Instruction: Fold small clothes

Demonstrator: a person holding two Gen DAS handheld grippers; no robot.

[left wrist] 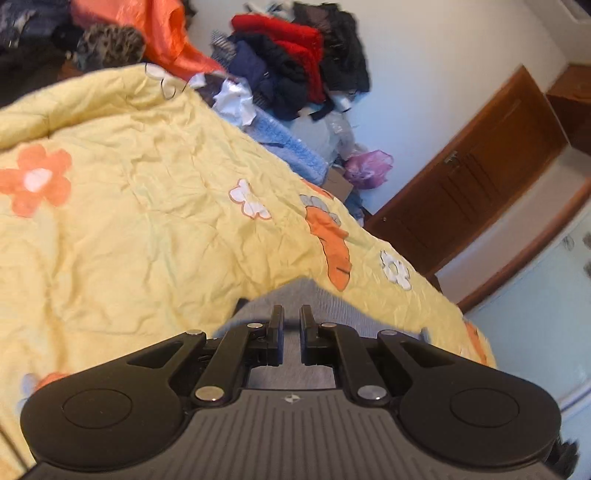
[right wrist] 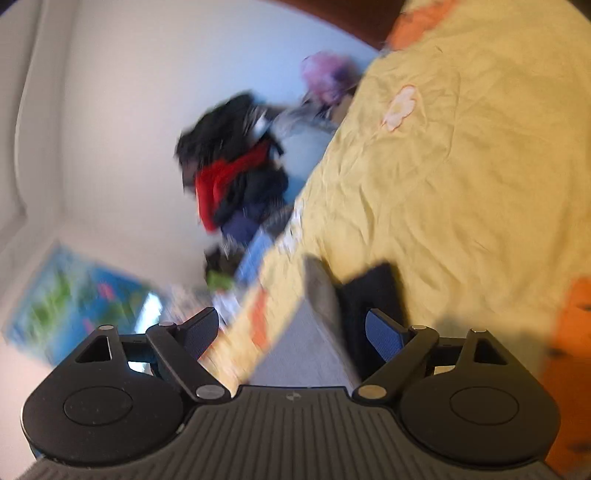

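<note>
A small grey knit garment [left wrist: 332, 302] lies on the yellow flowered bedspread [left wrist: 147, 206], right under my left gripper [left wrist: 291, 314]. The left jaws are nearly closed with a narrow gap, and grey cloth shows behind and below them; whether cloth is pinched I cannot tell. In the blurred right wrist view the same grey garment [right wrist: 299, 350] lies between the wide-open fingers of my right gripper [right wrist: 299, 325], with a dark cloth piece [right wrist: 373, 295] just beyond it on the bedspread [right wrist: 461, 184].
A pile of red, black and navy clothes [left wrist: 295, 62] sits past the bed's far corner, also in the right wrist view [right wrist: 236, 177]. An orange cloth [left wrist: 166, 33], a pink bag [left wrist: 369, 168], a wooden door [left wrist: 472, 177] and a colourful poster [right wrist: 81, 295] are around.
</note>
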